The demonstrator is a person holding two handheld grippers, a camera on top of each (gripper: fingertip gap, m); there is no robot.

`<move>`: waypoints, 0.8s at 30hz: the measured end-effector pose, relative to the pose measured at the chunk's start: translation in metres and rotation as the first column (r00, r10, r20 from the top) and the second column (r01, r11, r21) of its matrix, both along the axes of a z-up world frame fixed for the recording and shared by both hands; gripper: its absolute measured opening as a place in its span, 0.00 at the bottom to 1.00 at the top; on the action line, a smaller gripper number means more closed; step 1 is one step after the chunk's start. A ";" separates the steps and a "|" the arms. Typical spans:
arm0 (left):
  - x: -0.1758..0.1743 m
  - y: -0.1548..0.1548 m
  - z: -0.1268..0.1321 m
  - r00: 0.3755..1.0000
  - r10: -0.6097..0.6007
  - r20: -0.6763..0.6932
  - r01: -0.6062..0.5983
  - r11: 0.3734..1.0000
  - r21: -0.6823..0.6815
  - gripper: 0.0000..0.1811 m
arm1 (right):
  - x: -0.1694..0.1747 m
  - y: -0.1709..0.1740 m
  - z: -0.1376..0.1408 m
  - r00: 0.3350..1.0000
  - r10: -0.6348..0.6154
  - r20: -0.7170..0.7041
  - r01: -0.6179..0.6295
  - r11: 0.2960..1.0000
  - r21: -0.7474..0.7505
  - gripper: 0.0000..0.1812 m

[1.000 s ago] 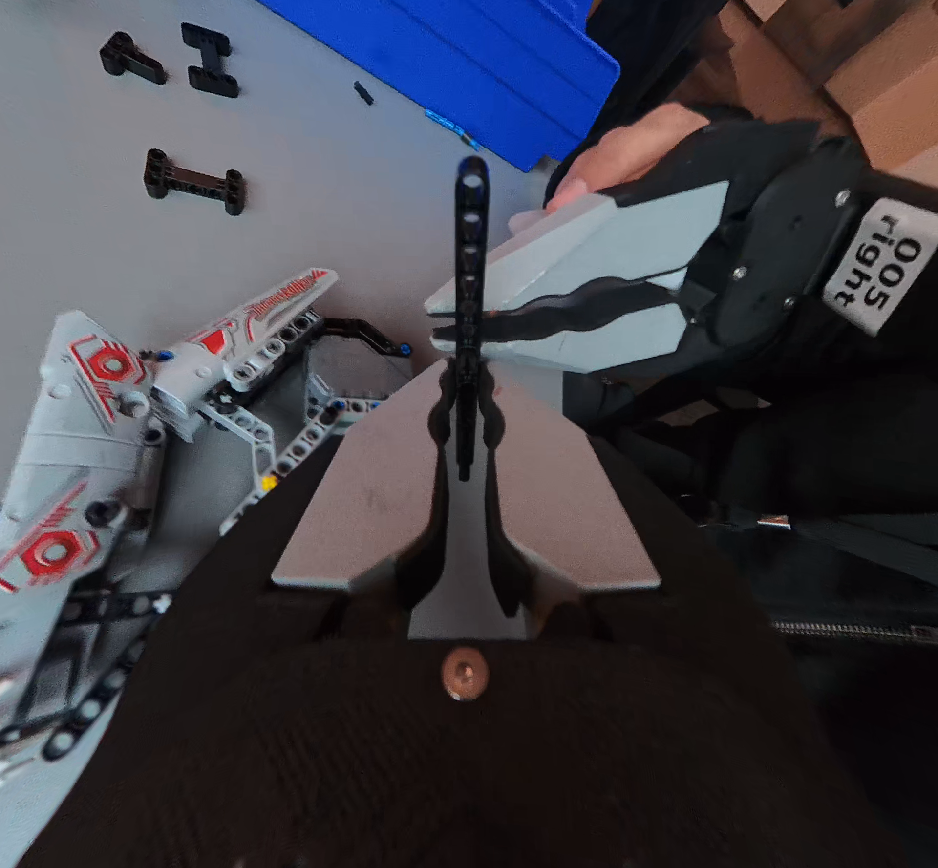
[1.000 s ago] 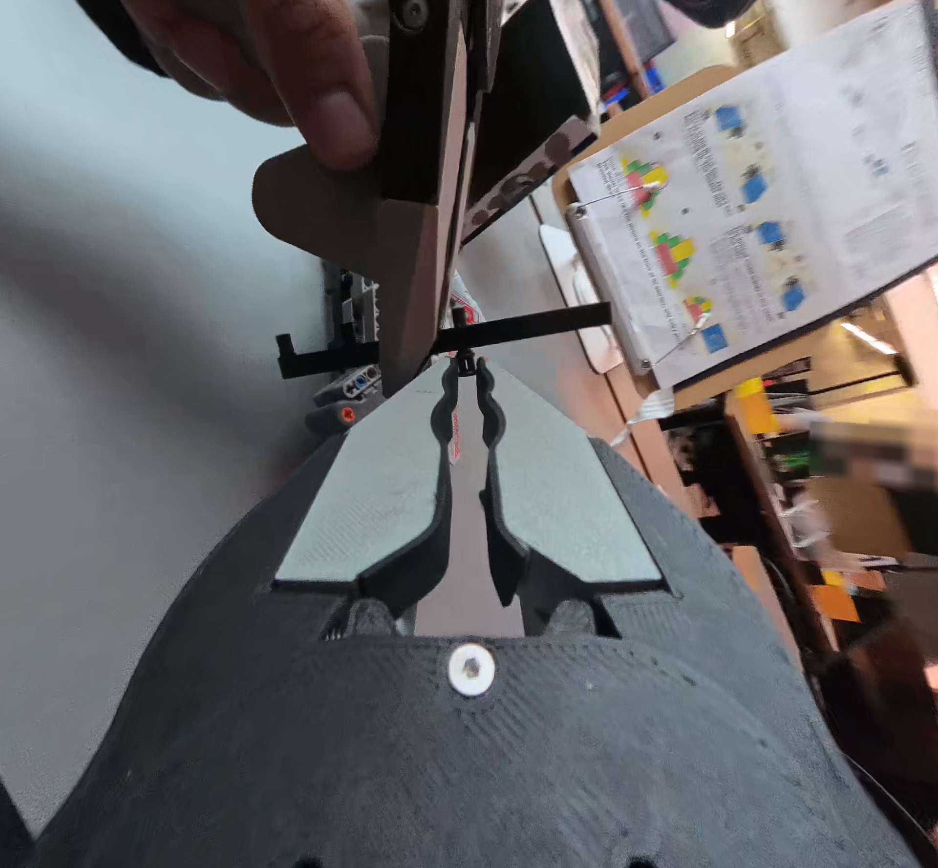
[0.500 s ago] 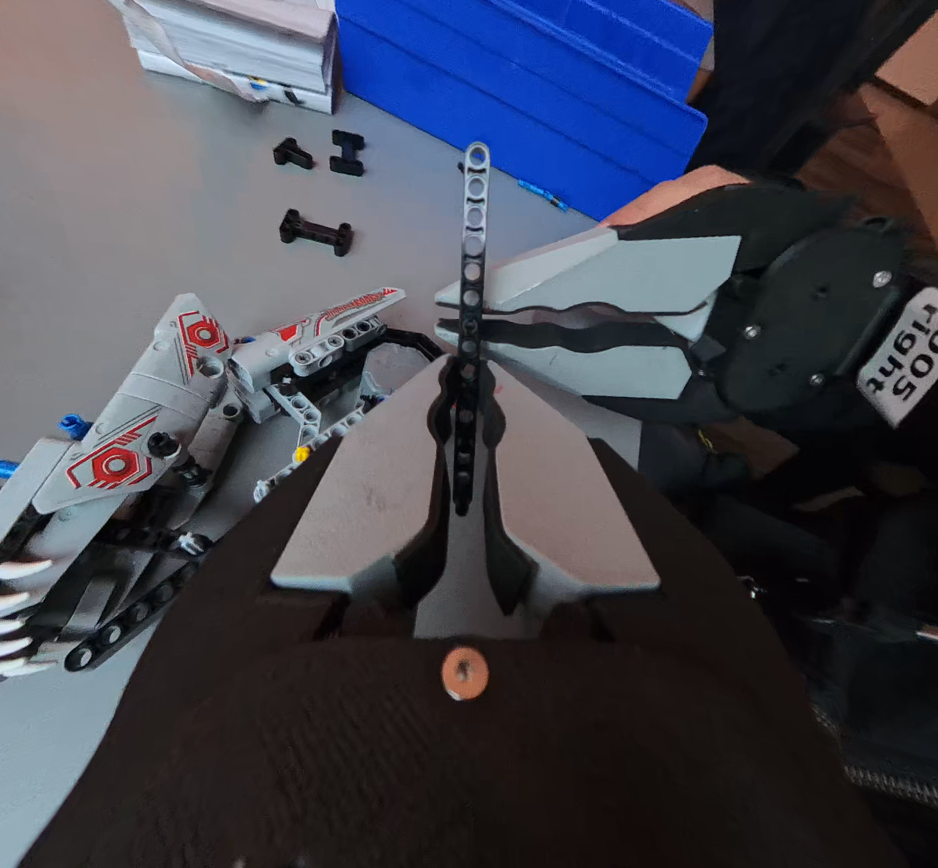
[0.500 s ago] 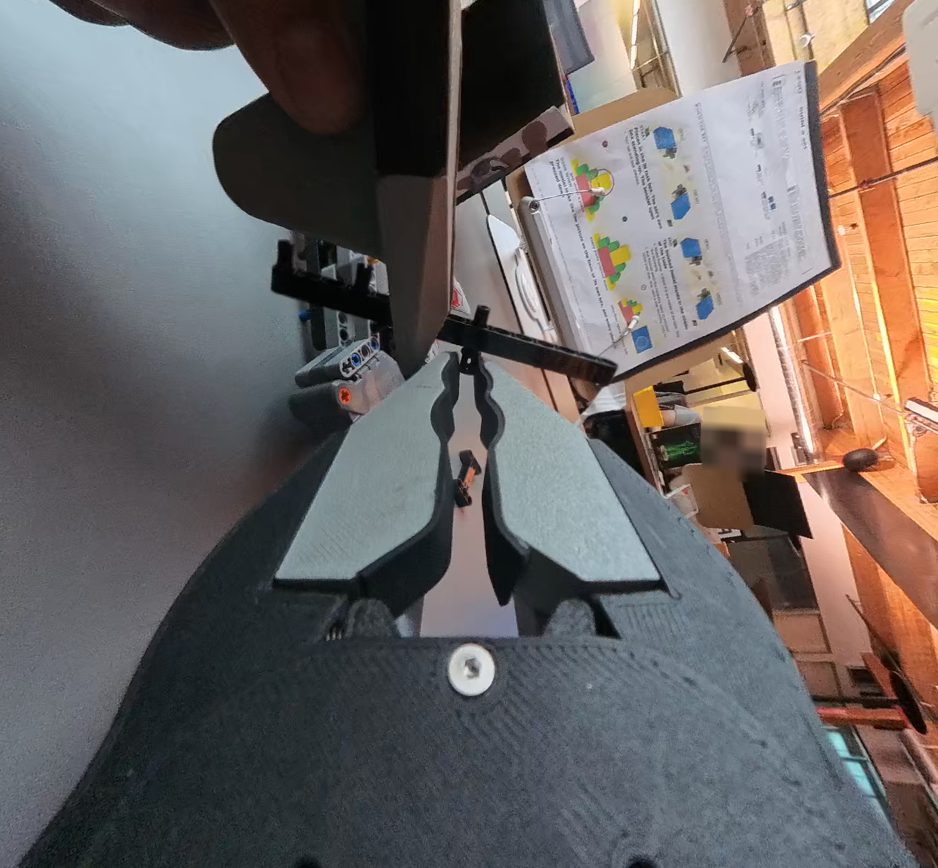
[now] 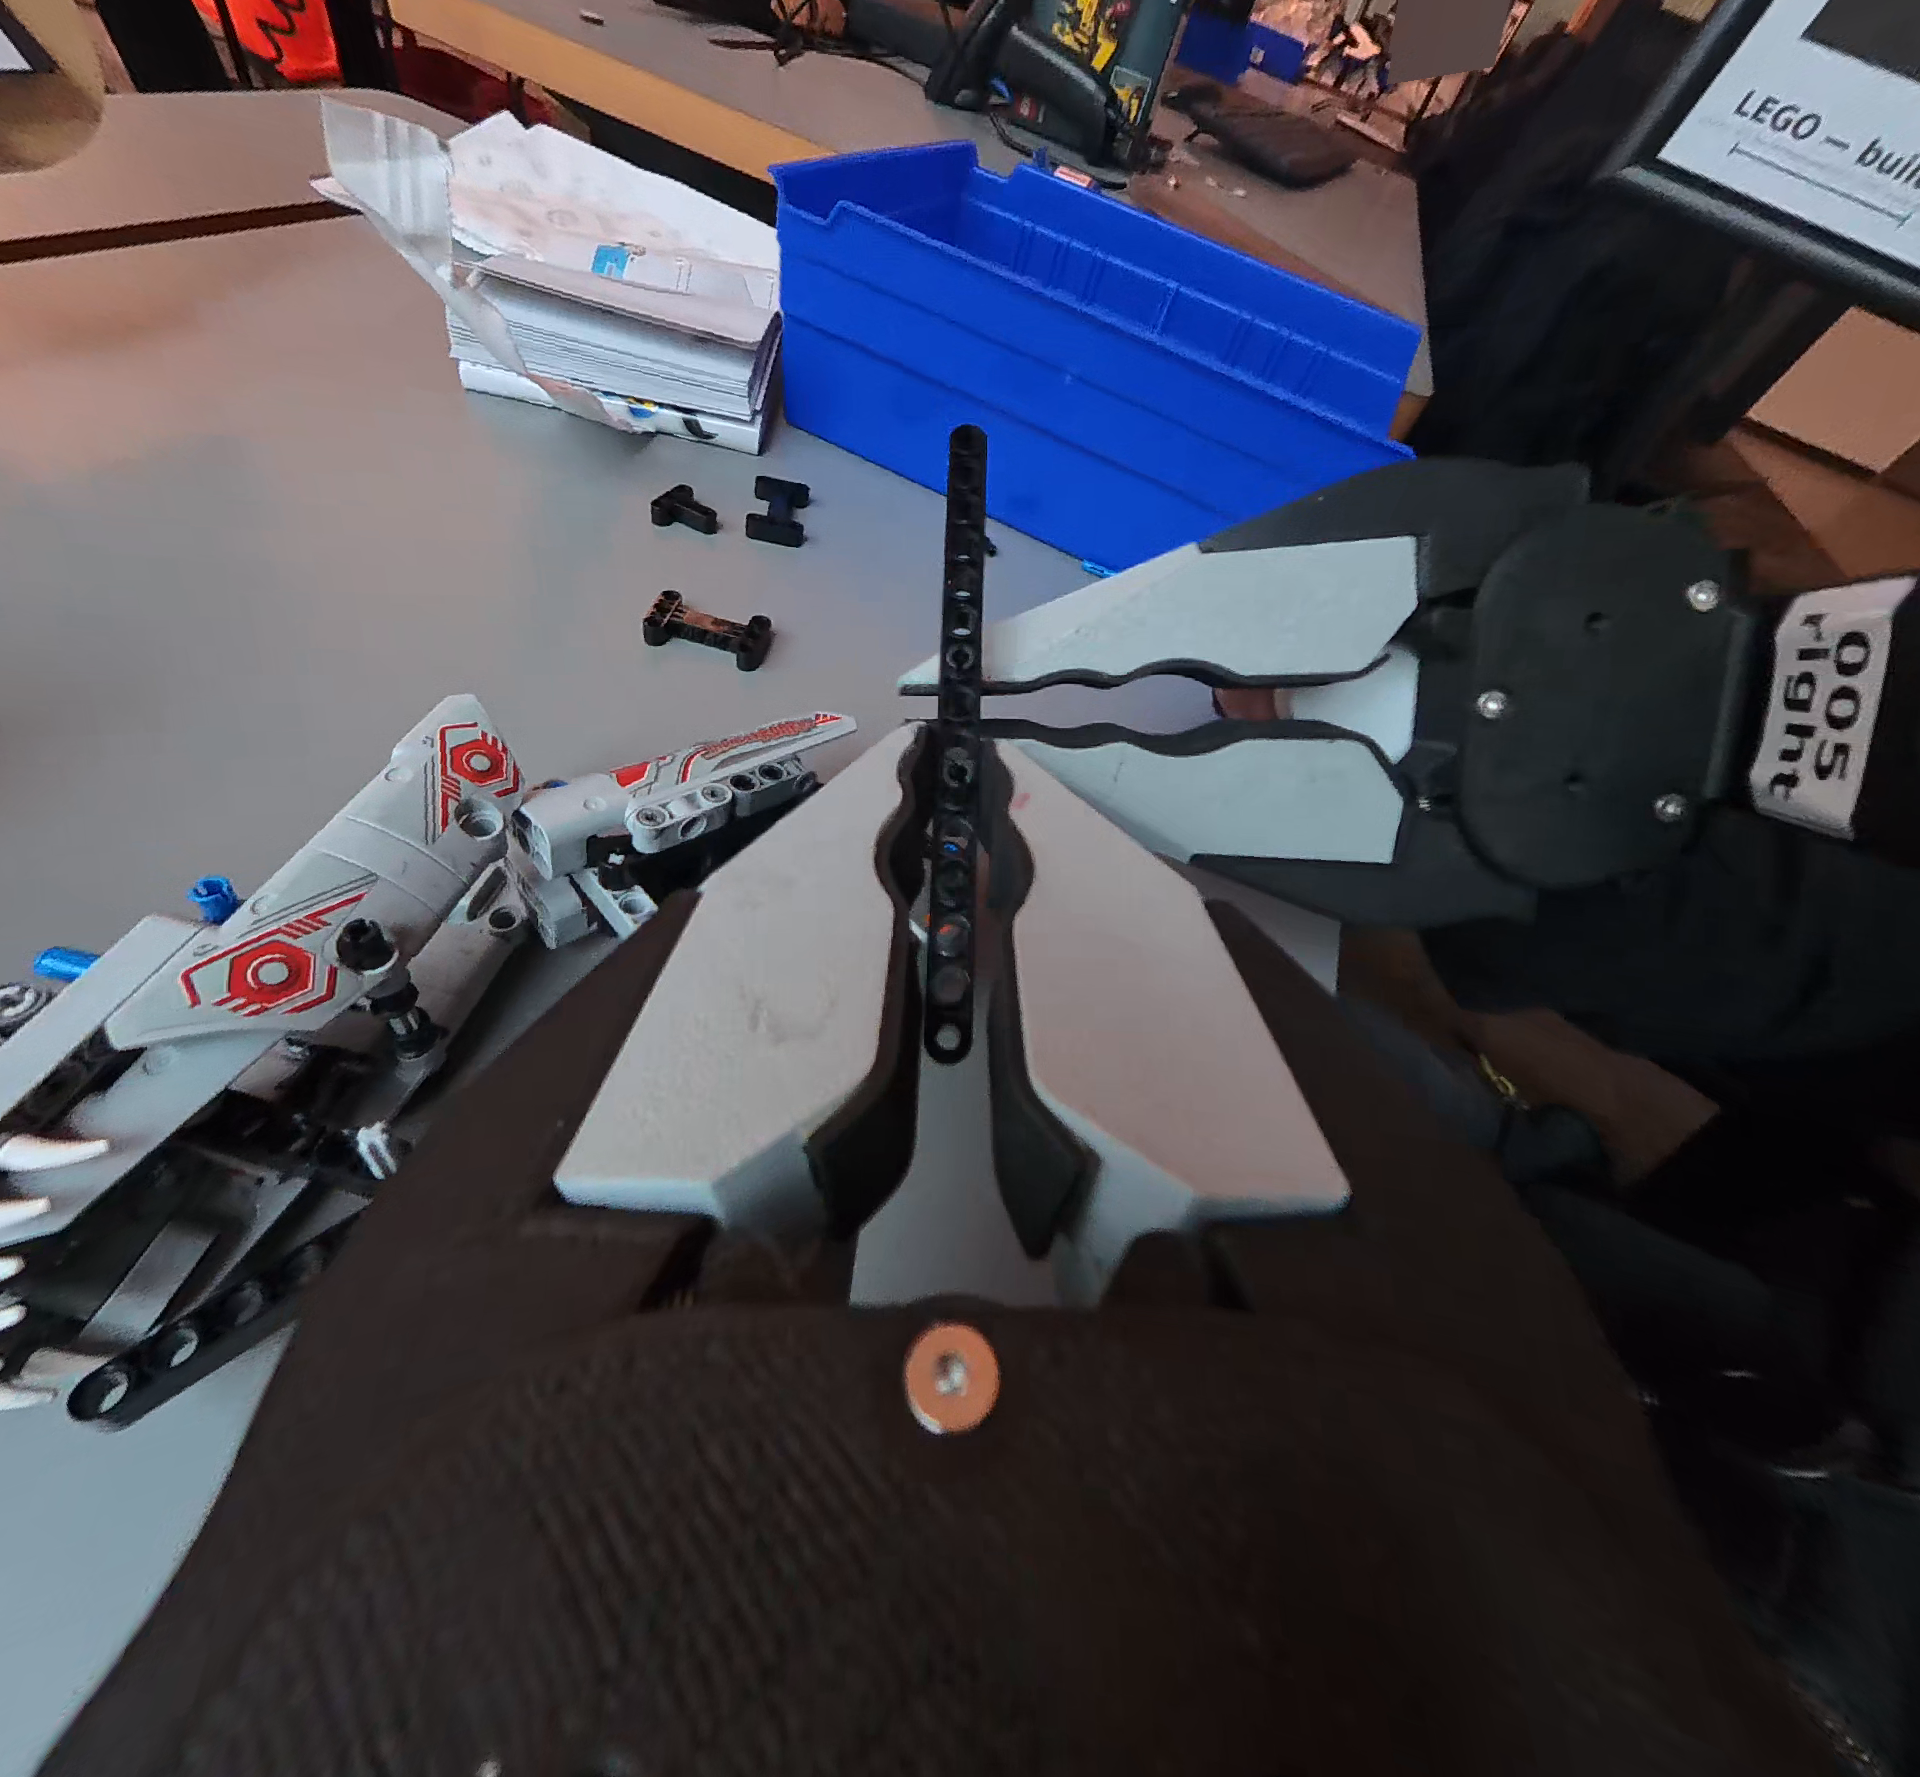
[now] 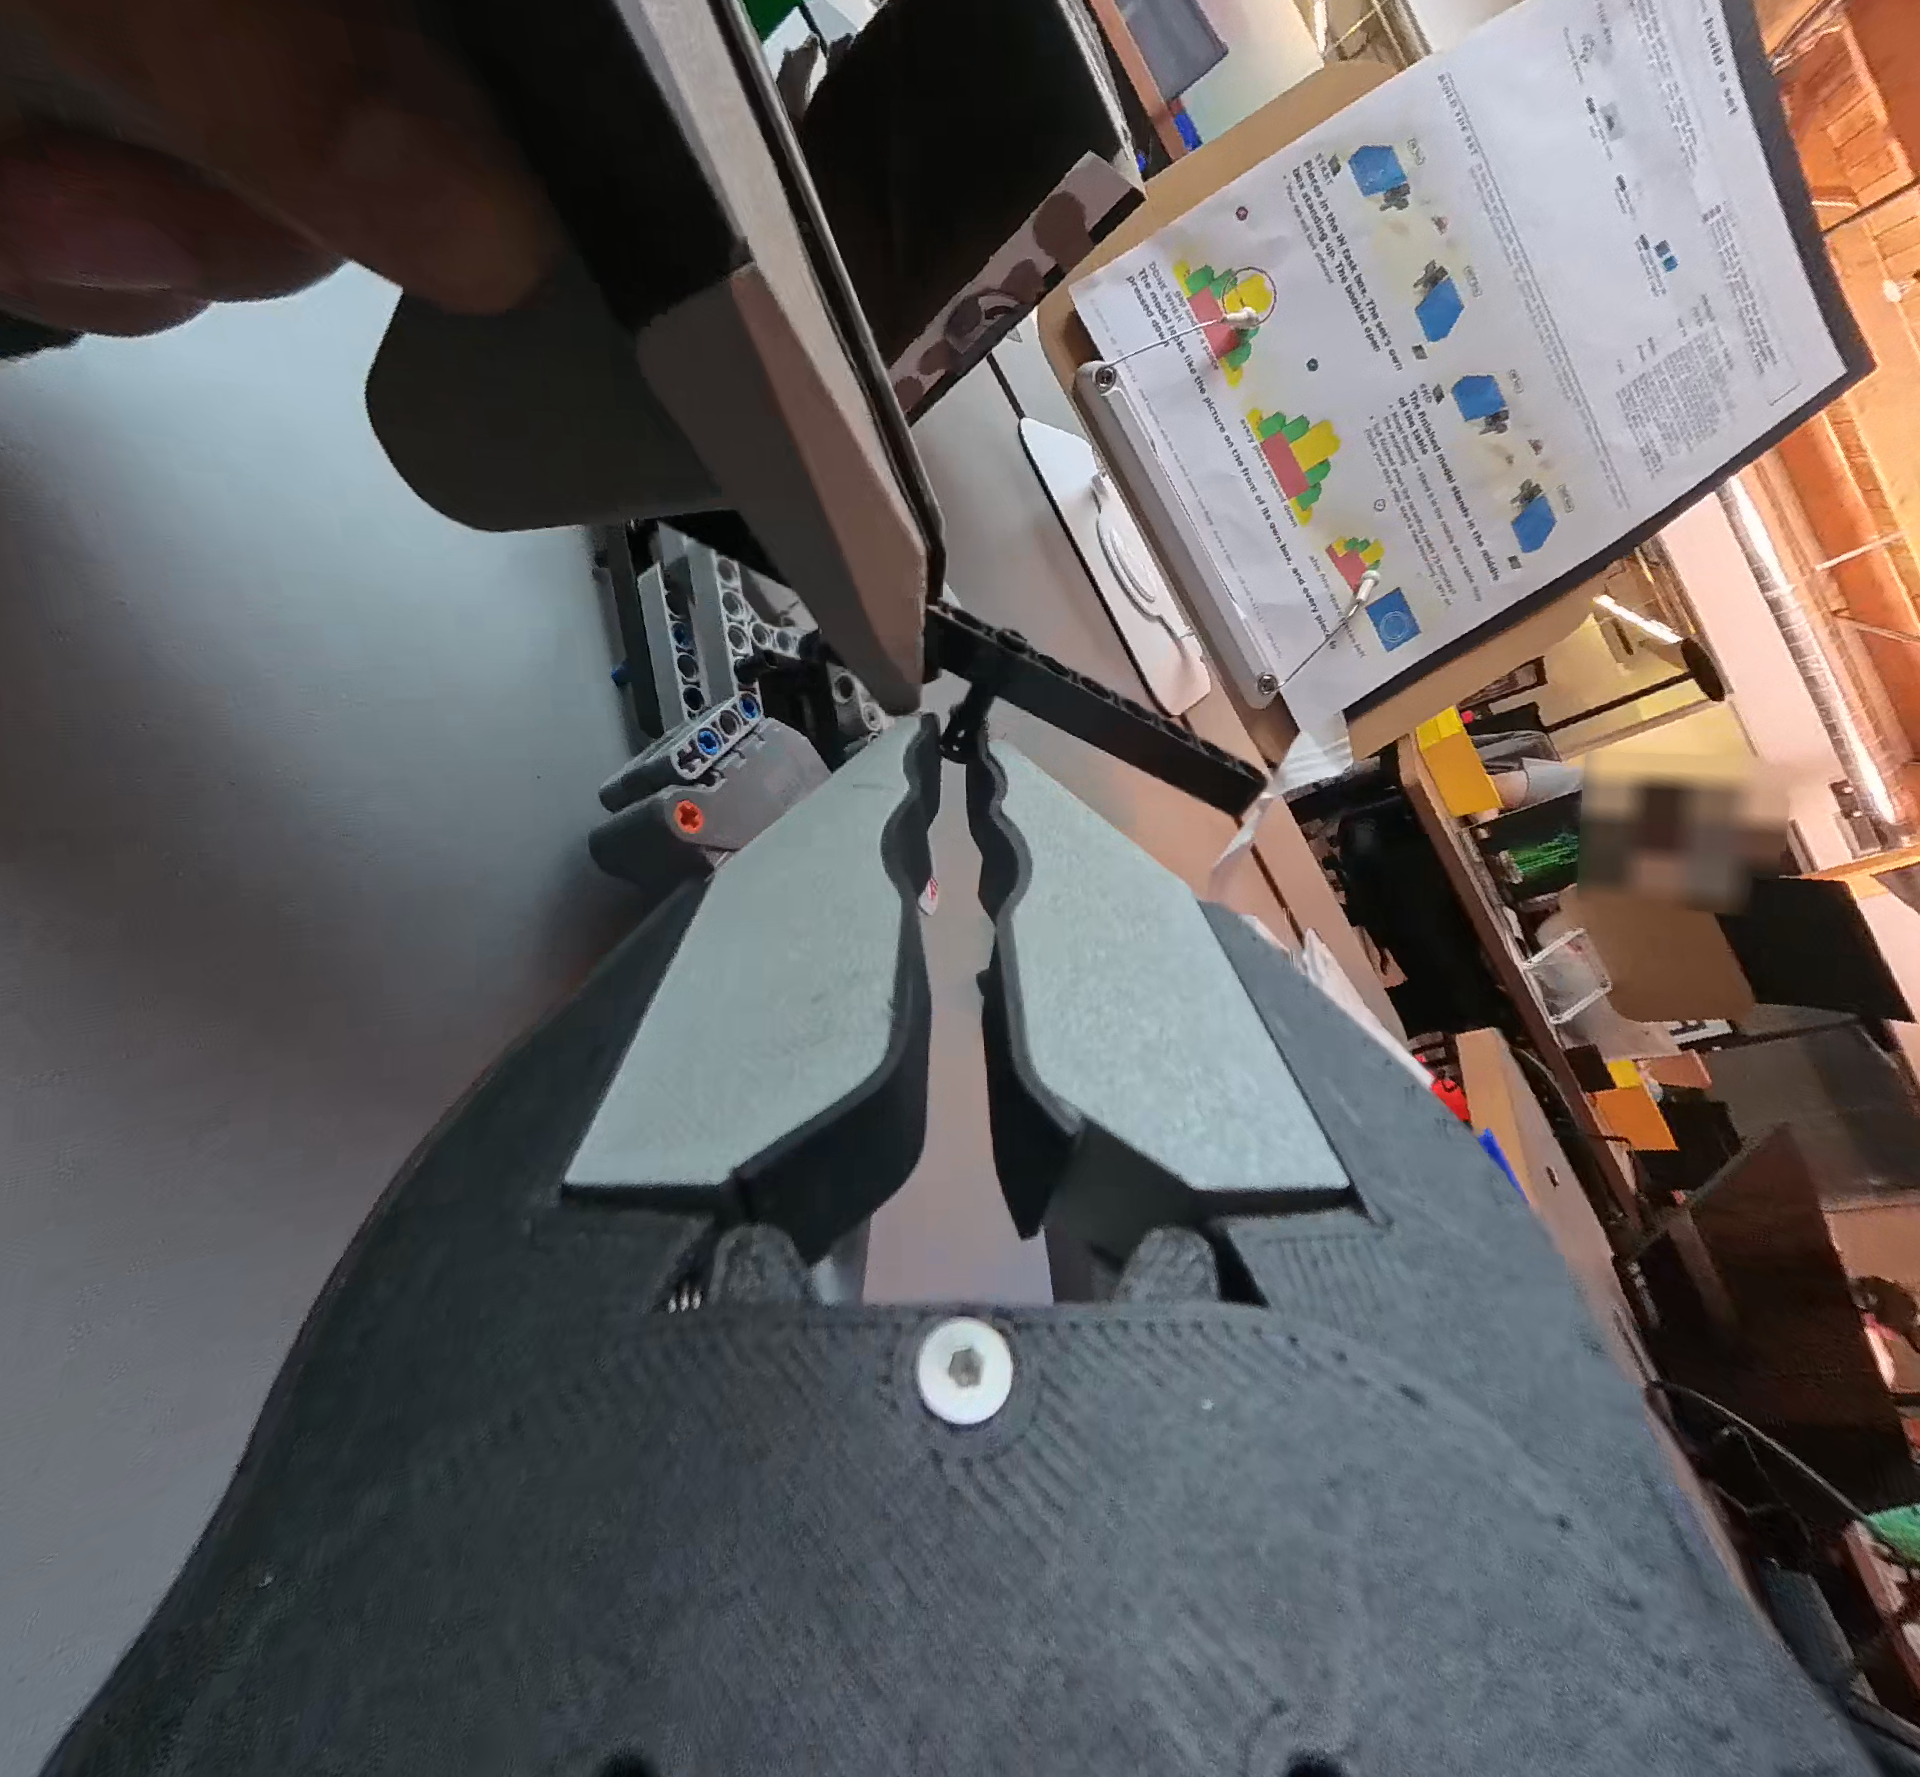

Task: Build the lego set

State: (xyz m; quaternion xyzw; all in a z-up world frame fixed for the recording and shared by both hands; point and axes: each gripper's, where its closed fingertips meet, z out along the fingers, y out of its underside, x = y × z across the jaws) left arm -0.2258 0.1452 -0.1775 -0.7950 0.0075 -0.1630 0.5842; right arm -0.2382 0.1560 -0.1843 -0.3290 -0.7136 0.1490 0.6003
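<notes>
The left gripper (image 5: 951,761) is closed on a long black beam with holes (image 5: 958,657), which stands up out of its fingertips above the grey table (image 5: 260,584). The right gripper (image 5: 920,704) comes in from the side and its tips meet the beam just above the left gripper's tips. In the right wrist view the right gripper (image 6: 951,740) is nearly closed, pinching a small black pin (image 6: 961,725) whose far end touches the beam (image 6: 1091,719); whether the pin sits inside a hole is hard to tell from this angle. A thumb (image 6: 260,169) presses on the left gripper's body at the top of that view. On the table to the left lies a partly built model (image 5: 343,896) with white panels and red markings, black links and blue pins. Beyond it 3 small black pieces (image 5: 727,564) lie loose, well apart from the model. Farther back a stack of booklets (image 5: 603,314) sits just beside a blue bin (image 5: 1091,356). In the right wrist view a sheet of instructions on a clipboard (image 6: 1507,304) stands behind the beam.
</notes>
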 end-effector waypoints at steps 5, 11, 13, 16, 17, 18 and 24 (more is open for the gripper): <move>0.002 -0.001 0.010 1.000 0.013 -0.023 -0.012 0.999 0.042 0.03 | 0.002 -0.002 0.008 1.000 0.008 -0.009 -0.009 1.000 -0.023 0.01; 0.002 -0.002 0.018 0.999 0.035 0.035 -0.038 0.995 0.090 0.03 | 0.005 -0.006 0.008 1.000 0.009 0.011 -0.008 0.998 -0.067 0.01; 0.003 -0.002 0.019 0.998 0.036 0.051 -0.040 0.994 0.098 0.03 | 0.005 -0.006 0.008 1.000 0.008 0.011 -0.007 0.995 -0.101 0.01; 0.002 -0.002 0.021 0.998 0.041 0.056 -0.047 0.992 0.117 0.03 | 0.005 -0.007 0.009 1.000 0.012 0.013 -0.010 0.989 -0.150 0.01; 0.002 -0.003 0.023 0.998 0.041 0.054 -0.047 0.991 0.127 0.03 | 0.005 -0.008 0.010 1.000 0.019 0.007 -0.018 0.983 -0.183 0.01; 0.003 -0.003 0.024 0.998 0.036 0.052 -0.043 0.990 0.137 0.03 | 0.005 -0.009 0.011 1.000 0.030 0.003 -0.029 0.971 -0.237 0.01; 0.013 -0.004 0.001 0.986 -0.132 0.097 0.136 0.990 -0.028 0.03 | 0.008 -0.006 0.010 0.996 0.092 0.021 -0.076 0.915 -0.397 0.02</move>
